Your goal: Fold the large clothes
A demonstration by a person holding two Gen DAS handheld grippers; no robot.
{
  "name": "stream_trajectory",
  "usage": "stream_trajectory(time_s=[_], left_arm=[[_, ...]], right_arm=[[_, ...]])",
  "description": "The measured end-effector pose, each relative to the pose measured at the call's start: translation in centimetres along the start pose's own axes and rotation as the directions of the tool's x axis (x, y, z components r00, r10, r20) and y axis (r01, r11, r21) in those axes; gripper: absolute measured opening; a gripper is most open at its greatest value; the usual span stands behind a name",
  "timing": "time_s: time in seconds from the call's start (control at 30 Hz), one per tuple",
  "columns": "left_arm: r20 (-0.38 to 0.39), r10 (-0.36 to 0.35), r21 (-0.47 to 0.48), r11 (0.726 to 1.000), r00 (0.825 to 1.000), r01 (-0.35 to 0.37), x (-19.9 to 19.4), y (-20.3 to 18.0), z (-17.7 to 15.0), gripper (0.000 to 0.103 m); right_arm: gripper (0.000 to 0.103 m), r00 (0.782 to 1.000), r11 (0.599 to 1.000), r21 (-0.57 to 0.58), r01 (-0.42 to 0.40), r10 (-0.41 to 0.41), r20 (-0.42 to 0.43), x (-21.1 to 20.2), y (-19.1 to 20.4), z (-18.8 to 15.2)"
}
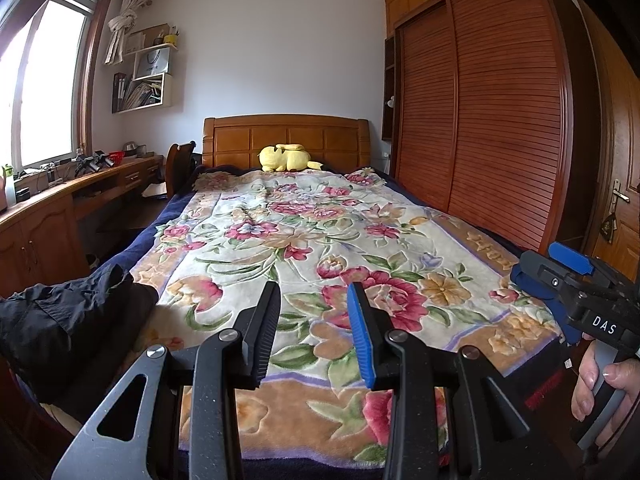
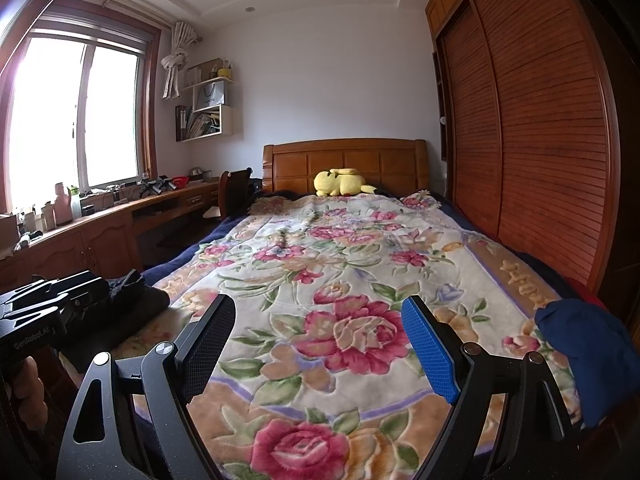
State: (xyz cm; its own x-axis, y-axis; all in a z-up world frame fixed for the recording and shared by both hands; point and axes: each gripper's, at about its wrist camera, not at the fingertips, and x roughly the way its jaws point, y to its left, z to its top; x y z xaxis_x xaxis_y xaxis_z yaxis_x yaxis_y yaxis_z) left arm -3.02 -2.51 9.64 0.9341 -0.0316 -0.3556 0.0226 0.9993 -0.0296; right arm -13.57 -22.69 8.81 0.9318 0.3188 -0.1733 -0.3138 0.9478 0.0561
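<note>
A floral blanket (image 2: 340, 264) is spreading ahead of both grippers. Dark clothes (image 1: 60, 320) are lying left of the left gripper (image 1: 316, 312), its jaws narrowly parted, empty. A blue garment (image 2: 576, 344) is sitting right of the wide-open, empty right gripper (image 2: 320, 340).

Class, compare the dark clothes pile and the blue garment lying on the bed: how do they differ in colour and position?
Colour: the dark clothes pile is black and dark brown; the blue garment is plain blue.
Position: the pile lies at the bed's near left corner, on the window side; the blue garment lies at the near right corner, on the wardrobe side.
Shared: both lie crumpled and unfolded on the floral blanket, untouched by either gripper.
</note>
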Motion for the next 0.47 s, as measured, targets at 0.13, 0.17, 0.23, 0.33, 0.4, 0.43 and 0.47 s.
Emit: stream_trajectory(time_s=[0.13, 0.17, 0.23, 0.33, 0.4, 0.43, 0.47], left_arm=[[0.0, 0.001, 0.0, 1.0, 1.0, -0.001, 0.02, 0.03, 0.0, 0.036], [-0.001, 0.001, 0.0, 1.0, 1.0, -0.001, 0.03, 0.03, -0.01, 0.036], [-0.001, 0.001, -0.001, 1.0, 1.0, -0.001, 0.0, 0.05, -0.01, 0.036], [-0.001, 0.0, 0.0, 1.0, 1.0, 0.0, -0.02, 0.07, 0.01, 0.036], [0.001, 0.0, 0.0, 1.0, 1.0, 0.0, 0.0, 0.08, -0.01, 0.036], [0.0, -0.001, -0.001, 1.0, 1.0, 0.001, -0.01, 0.09, 0.03, 0.036], [0.0, -0.001, -0.001, 1.0, 1.0, 0.001, 0.01, 0.09, 0.02, 0.036]], right_arm=[[0.086, 1.0, 1.0, 0.001, 0.0, 0.0, 0.0, 0.02, -0.01, -0.01], [0.086, 1.0, 1.0, 0.001, -0.001, 0.001, 0.0, 0.02, -0.02, -0.03], [0.086, 1.0, 1.0, 0.001, 0.0, 0.0, -0.001, 0.04, 0.06, -0.02], [0.086, 1.0, 1.0, 0.001, -0.001, 0.001, -0.002, 0.11, 0.08, 0.05], [0.086, 1.0, 1.0, 0.003, -0.002, 0.002, -0.003, 0.14, 0.11, 0.08], [0.086, 1.0, 1.0, 0.002, -0.002, 0.002, -0.003, 0.14, 0.09, 0.13], [0.086, 1.0, 1.0, 0.002, -0.003, 0.003, -0.003, 0.11, 0.06, 0.14]])
